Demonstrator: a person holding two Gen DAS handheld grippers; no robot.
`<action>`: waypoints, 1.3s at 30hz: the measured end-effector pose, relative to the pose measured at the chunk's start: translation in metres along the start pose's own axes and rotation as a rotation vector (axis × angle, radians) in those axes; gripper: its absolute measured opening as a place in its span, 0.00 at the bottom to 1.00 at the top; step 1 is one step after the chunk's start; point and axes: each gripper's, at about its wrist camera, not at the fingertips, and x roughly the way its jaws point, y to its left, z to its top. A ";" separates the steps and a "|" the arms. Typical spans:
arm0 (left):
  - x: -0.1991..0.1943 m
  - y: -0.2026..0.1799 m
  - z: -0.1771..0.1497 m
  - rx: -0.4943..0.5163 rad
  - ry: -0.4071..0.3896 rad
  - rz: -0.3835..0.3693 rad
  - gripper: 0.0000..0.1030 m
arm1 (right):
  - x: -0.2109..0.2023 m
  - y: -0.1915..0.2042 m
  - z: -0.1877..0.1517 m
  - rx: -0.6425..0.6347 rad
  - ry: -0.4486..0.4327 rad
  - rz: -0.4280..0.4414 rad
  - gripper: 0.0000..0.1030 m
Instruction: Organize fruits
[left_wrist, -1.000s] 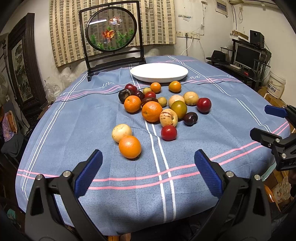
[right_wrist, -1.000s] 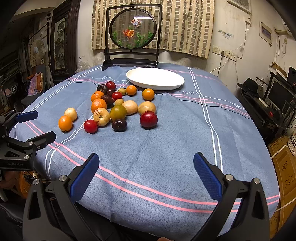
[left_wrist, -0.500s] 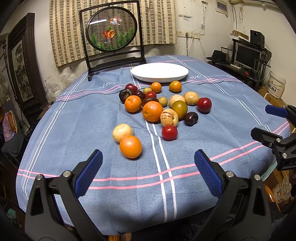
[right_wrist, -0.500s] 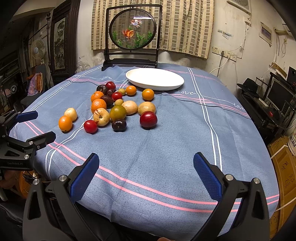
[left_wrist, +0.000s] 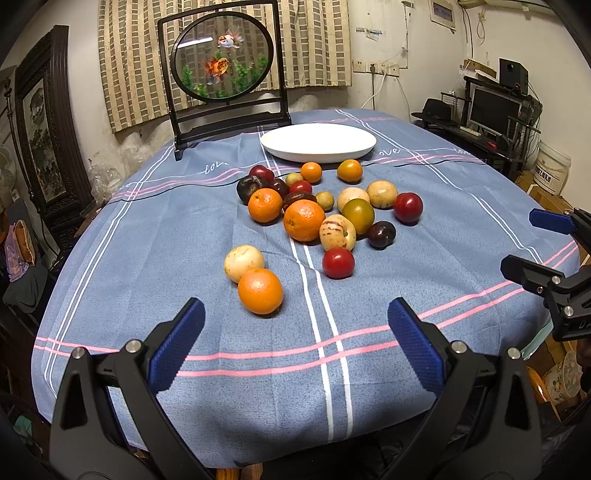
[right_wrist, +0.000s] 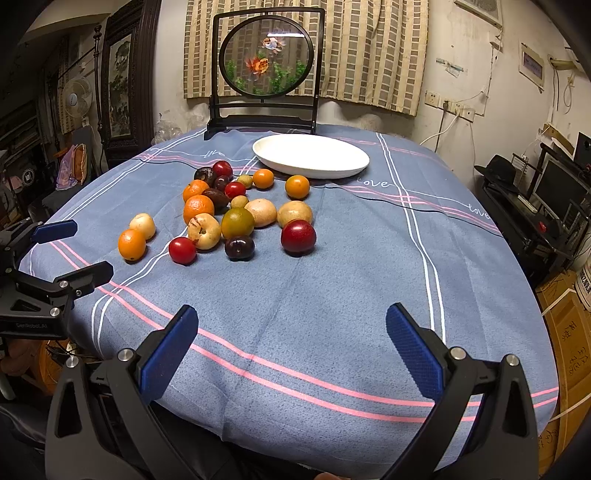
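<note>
Left wrist view. Left gripper (left_wrist: 295, 334) spread wide above the near edge of the blue tablecloth (left_wrist: 166, 236), blue pads (left_wrist: 177, 343) holding nothing. Just beyond, slightly left of the middle: an orange (left_wrist: 260, 291), touching a pale yellow fruit (left_wrist: 243, 262) behind it. Further on, a red fruit (left_wrist: 338, 262) alone, then the main cluster of fruits (left_wrist: 325, 206) near the table's centre, with a large orange (left_wrist: 304, 220), a striped pale fruit (left_wrist: 337, 232), a green-brown fruit (left_wrist: 358, 215), a dark plum (left_wrist: 381, 234) and a red plum (left_wrist: 407, 208) at the right. At the far side, an empty white plate (left_wrist: 317, 142), and behind it a goldfish screen (left_wrist: 223, 62) in a black frame. At the right border, the right gripper (left_wrist: 546, 254), fingers apart, empty.

Right wrist view. Right gripper (right_wrist: 291, 338) also wide open over the near cloth, nothing between its pads (right_wrist: 413, 350). Same fruits here to the left of centre: red plum (right_wrist: 298, 236) nearest the middle, dark plum (right_wrist: 239, 247) and red fruit (right_wrist: 182, 250) to its left, orange (right_wrist: 132, 243) and pale yellow fruit (right_wrist: 142, 225) furthest left. White plate (right_wrist: 310, 155) far behind the cluster, screen (right_wrist: 264, 59) beyond. Left gripper (right_wrist: 70, 251) at the left edge, open, empty.
</note>
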 end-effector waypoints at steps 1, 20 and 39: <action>0.000 0.000 0.000 0.000 0.001 0.000 0.98 | 0.000 0.000 0.000 0.000 0.000 0.000 0.99; 0.001 -0.001 -0.002 0.007 0.012 0.003 0.98 | 0.004 0.001 -0.002 -0.001 0.011 0.001 0.99; 0.005 0.018 0.003 -0.022 0.028 -0.007 0.98 | 0.012 0.003 -0.003 -0.004 0.026 0.010 0.99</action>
